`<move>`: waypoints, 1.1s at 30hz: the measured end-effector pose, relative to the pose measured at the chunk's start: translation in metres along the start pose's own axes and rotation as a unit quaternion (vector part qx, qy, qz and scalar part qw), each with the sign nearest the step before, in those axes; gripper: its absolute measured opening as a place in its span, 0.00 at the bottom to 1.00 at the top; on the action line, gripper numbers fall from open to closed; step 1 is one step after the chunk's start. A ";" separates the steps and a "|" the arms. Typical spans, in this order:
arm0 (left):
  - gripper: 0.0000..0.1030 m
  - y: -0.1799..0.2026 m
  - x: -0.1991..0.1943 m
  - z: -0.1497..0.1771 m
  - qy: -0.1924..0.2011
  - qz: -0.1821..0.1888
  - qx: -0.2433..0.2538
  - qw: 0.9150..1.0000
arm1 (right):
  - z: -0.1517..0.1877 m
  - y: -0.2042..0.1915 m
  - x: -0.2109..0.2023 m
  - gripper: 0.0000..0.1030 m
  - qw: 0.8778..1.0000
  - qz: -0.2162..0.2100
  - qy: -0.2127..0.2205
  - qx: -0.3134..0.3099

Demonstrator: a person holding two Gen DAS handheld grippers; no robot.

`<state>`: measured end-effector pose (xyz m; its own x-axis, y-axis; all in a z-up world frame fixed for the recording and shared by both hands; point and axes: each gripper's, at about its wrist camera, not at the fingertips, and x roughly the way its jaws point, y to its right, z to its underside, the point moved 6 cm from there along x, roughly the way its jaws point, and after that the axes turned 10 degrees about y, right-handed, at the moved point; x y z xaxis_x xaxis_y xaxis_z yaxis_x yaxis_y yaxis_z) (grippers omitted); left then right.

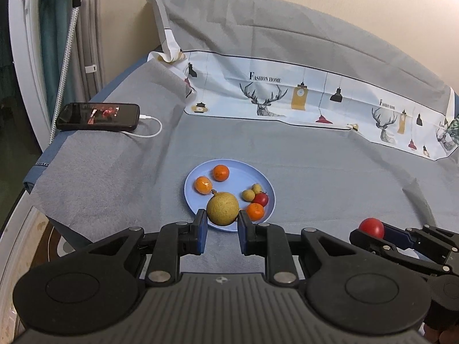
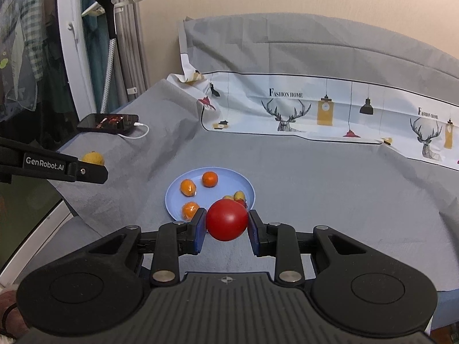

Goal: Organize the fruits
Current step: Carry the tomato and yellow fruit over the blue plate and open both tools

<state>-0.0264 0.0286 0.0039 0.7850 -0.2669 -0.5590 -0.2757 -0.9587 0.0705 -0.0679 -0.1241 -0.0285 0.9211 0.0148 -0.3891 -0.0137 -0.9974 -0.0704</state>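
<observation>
**Both grippers carry fruit over the blue plate**

Nearest the left wrist camera, the left gripper [image 1: 222,229] is clamped on a round yellow-green fruit [image 1: 222,208] with a short stem; its blue pads [image 1: 202,230] press on the fruit's two sides. The fruit hangs above the near rim of the blue plate [image 1: 229,169], which lies on a grey cloth [image 1: 315,172] spread over the bed.

On the plate sit three small oranges [image 1: 220,172], two at the far left and one at the near right edge [image 1: 255,211]. Beside that near one lies a small red tomato [image 1: 261,199], touching two small yellowish-tan fruits [image 1: 248,195] just behind it.

In the right wrist view, the right gripper [image 2: 226,225] is clamped on a large red tomato [image 2: 227,219], its pads tight against both sides. This tomato is held over the near right edge of the plate [image 2: 218,189] and hides part of the small fruits behind it. The same gripper appears at the right edge of the left view [image 1: 381,233], well apart from the plate there.

The left gripper's black arm, lettered GenRobot.AI, enters the right view from the left [image 2: 103,172], the yellow-green fruit [image 2: 93,157] showing just behind its tip.

Far left on the cloth lies a black phone [image 1: 97,116] with its screen lit and a white cable [image 1: 152,129] plugged in. Behind the plate, a printed sheet [image 1: 287,94] with deer and lamps lies folded along the bed.
</observation>
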 end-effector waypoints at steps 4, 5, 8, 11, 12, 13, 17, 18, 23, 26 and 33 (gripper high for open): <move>0.24 -0.004 0.015 -0.002 -0.011 0.000 -0.001 1.000 | 0.001 0.002 0.012 0.31 1.000 0.002 -0.011 -0.002; 0.24 -0.004 0.020 -0.003 -0.014 0.000 -0.001 1.000 | 0.002 0.002 0.016 0.31 1.000 0.003 -0.013 -0.002; 0.24 -0.006 0.035 -0.006 -0.022 0.000 -0.001 1.000 | 0.005 0.003 0.028 0.31 1.000 0.003 -0.024 -0.001; 0.24 -0.005 0.054 -0.010 -0.031 -0.002 0.002 1.000 | 0.008 0.004 0.044 0.31 0.999 0.002 -0.037 0.003; 0.24 -0.005 0.060 -0.011 -0.034 -0.001 0.002 0.999 | 0.009 0.005 0.050 0.31 0.999 0.001 -0.041 0.004; 0.24 -0.005 0.069 -0.012 -0.040 -0.001 0.003 0.999 | 0.011 0.006 0.057 0.31 0.999 0.001 -0.047 0.005; 0.24 -0.004 0.100 -0.014 -0.056 -0.002 0.009 0.998 | 0.013 0.008 0.088 0.31 0.998 -0.005 -0.066 0.010; 0.24 -0.003 0.110 -0.015 -0.060 -0.003 0.012 0.998 | 0.012 0.008 0.097 0.31 0.998 -0.007 -0.069 0.010; 0.24 -0.003 0.159 -0.015 -0.084 -0.008 0.019 0.996 | 0.014 0.011 0.145 0.31 0.996 -0.019 -0.088 0.006; 0.24 -0.006 0.188 -0.015 -0.098 -0.011 0.020 0.995 | 0.019 0.014 0.174 0.31 0.994 -0.025 -0.103 0.006; 0.24 -0.006 0.241 -0.013 -0.123 0.002 0.038 0.992 | 0.022 0.016 0.229 0.31 0.992 -0.036 -0.119 0.001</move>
<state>0.1716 -0.0311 -0.1201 0.6272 -0.2293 -0.7443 -0.3262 -0.9452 0.0163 0.1344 -0.1347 -0.1394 0.8019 0.1019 -0.5887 0.0477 -0.9931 -0.1070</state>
